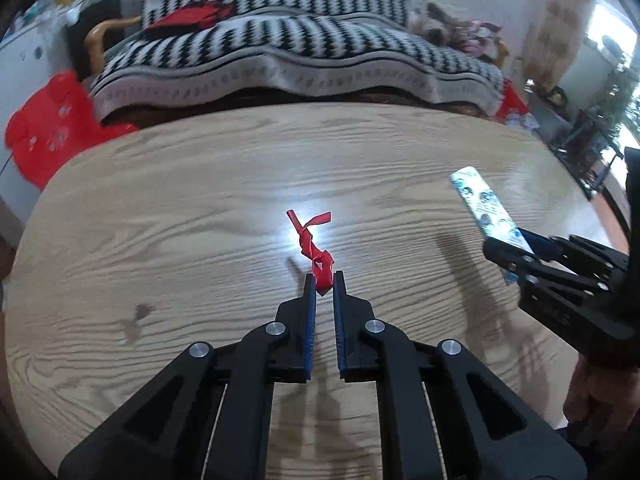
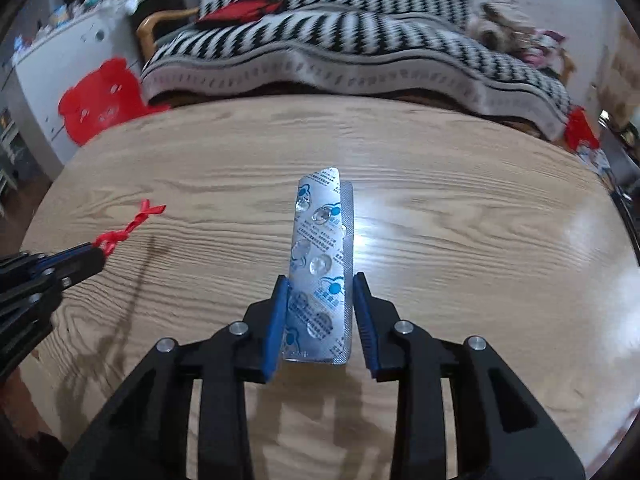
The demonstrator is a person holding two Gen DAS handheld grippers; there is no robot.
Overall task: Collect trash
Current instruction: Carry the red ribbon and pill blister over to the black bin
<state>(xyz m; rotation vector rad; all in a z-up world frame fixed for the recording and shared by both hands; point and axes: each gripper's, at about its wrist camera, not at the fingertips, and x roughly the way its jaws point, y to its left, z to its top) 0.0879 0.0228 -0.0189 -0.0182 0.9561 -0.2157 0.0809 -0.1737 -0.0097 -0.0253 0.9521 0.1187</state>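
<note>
1. Black left gripper point(image 1: 324, 280), nearest the left wrist camera: blue-padded fingers point(image 1: 309, 320) drawn together at the tips, pinching the lower end of a twisted red ribbon scrap point(image 1: 314, 246).
2. Ribbon scrap stands up and away from the tips, its split free end above the wooden table point(image 1: 180, 208); it casts a small shadow on the wood beside it.
3. Right gripper point(image 2: 320, 280): jaws partly closed on a silver pill blister strip point(image 2: 318, 264), which sits lengthwise between the blue pads point(image 2: 280, 312). The left pad lies against the strip's edge; contact at the right pad cannot be confirmed.
4. Blister strip is bowed along its length, its far end projecting well past the fingertips, clear of the table.
5. Both grippers are side by side over the table, well apart, each visible at the edge of the other's view.
6. Background: a sofa with a black-and-white zigzag throw point(image 1: 280, 40) behind the table; a red cushion point(image 1: 192, 16) lies on it.
</note>
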